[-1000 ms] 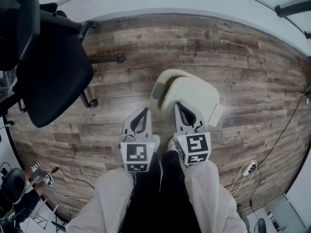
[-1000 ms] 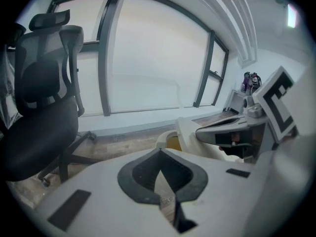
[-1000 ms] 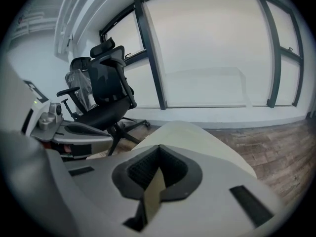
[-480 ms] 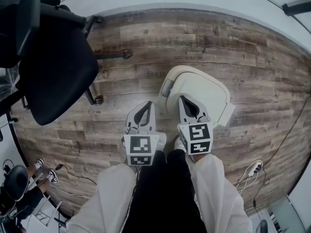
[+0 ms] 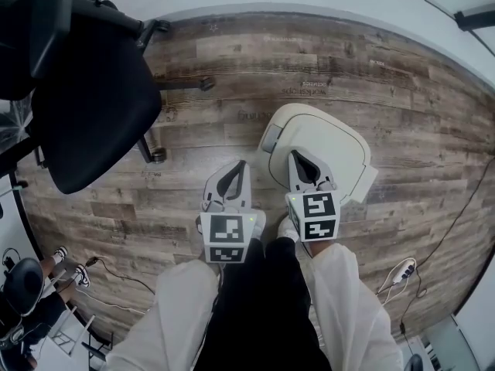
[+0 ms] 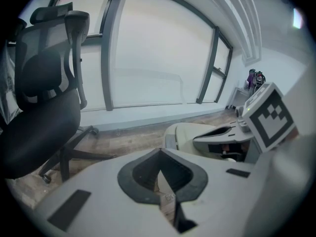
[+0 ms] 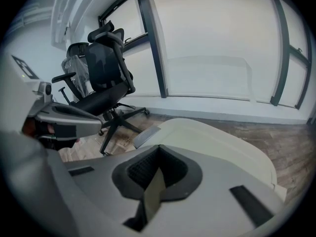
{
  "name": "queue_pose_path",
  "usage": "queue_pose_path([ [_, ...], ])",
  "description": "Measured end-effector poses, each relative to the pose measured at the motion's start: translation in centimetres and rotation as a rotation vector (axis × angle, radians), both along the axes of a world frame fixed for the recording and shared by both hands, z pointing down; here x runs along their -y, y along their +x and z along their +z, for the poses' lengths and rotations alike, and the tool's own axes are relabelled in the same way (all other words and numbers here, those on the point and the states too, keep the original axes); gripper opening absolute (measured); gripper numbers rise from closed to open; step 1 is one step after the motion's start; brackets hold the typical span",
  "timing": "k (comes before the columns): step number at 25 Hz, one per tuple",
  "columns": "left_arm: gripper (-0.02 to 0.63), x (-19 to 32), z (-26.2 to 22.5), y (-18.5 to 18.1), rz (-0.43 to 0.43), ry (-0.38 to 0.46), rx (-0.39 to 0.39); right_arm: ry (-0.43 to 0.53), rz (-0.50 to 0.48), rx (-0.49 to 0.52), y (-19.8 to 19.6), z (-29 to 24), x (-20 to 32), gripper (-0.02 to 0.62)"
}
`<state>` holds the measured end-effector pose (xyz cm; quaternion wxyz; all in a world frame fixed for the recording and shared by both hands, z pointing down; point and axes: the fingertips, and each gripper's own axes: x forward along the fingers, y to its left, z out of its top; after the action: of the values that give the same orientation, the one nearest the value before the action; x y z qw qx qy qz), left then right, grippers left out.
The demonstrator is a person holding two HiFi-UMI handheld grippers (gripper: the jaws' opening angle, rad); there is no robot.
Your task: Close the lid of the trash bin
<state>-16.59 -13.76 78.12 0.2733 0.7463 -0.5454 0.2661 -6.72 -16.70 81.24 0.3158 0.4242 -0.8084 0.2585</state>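
Note:
A cream trash bin (image 5: 329, 141) stands on the wooden floor, its lid lying flat over the body, with a grey tab (image 5: 268, 139) at its left edge. My right gripper (image 5: 296, 158) is shut, its tips over the near part of the lid; whether they touch it I cannot tell. In the right gripper view the lid (image 7: 222, 139) spreads just beyond the shut right gripper (image 7: 159, 151). My left gripper (image 5: 237, 167) is shut over bare floor left of the bin. The left gripper view has the left gripper (image 6: 160, 153) shut, the bin (image 6: 187, 132) at right.
A black office chair (image 5: 85, 107) stands on its wheeled base at the left, close to the bin; it also fills the left gripper view's left side (image 6: 34, 127). A white cable and power strip (image 5: 398, 271) lie on the floor at the lower right. A glass wall runs behind the bin.
The bin's lid has dropped from a raised tilt to flat, with the right gripper following it down. Both grippers stayed shut.

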Motion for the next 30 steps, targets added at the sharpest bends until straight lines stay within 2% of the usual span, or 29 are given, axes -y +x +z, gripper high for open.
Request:
queue_pose_path([
  [6, 0.008, 0.2, -0.3, -0.5, 0.0, 0.014, 0.006, 0.005, -0.007, -0.035, -0.1, 0.4, 0.0, 0.023],
  [14, 0.008, -0.4, -0.8, -0.6, -0.008, 0.019, 0.012, -0.022, 0.0, -0.024, -0.1, 0.5, -0.2, 0.023],
  [19, 0.008, -0.2, -2.5, -0.5, -0.005, 0.027, 0.021, -0.021, 0.043, -0.015, 0.8, -1.4, 0.2, 0.023],
  [23, 0.008, 0.6, -6.3, -0.6, 0.003, 0.054, 0.04, -0.019, 0.1, -0.003, 3.0, -5.5, -0.7, 0.023],
  [27, 0.008, 0.8, -12.9, 0.1, -0.024, 0.091, 0.037, 0.006, 0.17, 0.018, 6.5, -11.8, -2.1, 0.023],
  [30, 0.008, 0.7, -18.3, 1.4, -0.01, 0.132, 0.032, 0.045, 0.201, 0.03, 8.8, -17.5, -2.9, 0.023],
])
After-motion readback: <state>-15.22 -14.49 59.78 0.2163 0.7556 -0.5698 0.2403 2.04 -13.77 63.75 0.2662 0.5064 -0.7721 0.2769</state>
